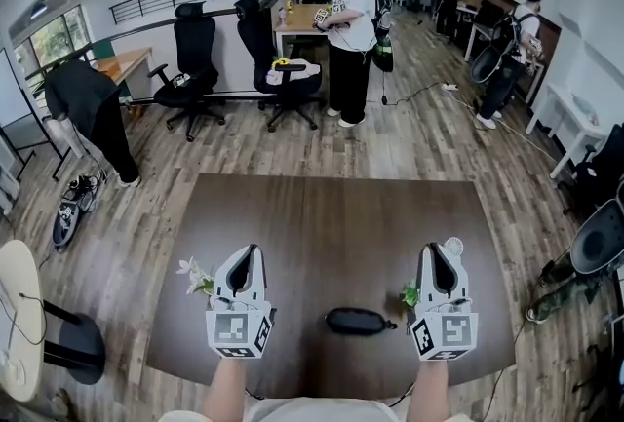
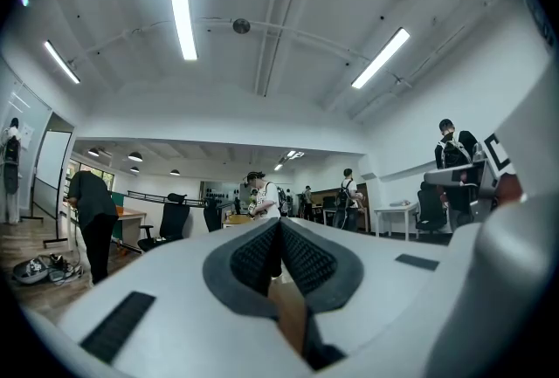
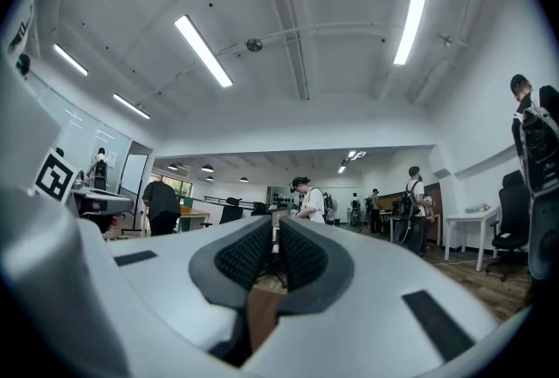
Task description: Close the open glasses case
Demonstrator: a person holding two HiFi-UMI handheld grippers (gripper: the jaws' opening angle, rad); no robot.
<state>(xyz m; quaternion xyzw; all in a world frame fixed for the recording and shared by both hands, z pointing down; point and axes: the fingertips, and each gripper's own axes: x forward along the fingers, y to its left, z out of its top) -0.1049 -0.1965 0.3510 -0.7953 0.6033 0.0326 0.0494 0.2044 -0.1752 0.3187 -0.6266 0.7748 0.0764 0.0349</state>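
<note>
Item: glasses case [image 1: 356,321], black, matte, oblong with rounded ends. Its long axis runs 9 to 3 o'clock. I see it lying flat on the brown wood-grain worktop [image 1: 331,215], between both tools and nearer the right one. I can read no writing, only square black-and-white markers on the cubes.
Left hand-held gripper [image 1: 251,252]: clenched, empty.
Right hand-held gripper [image 1: 437,250]: ribbed grey pads almost together, a narrow slit left, grasping nothing.

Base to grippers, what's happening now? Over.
Left gripper shut, empty. Right gripper jaws a sliver apart, empty. Glasses case on table between them, untouched, looks closed. Left flower sprig, right flower sprig: not blocking.
</note>
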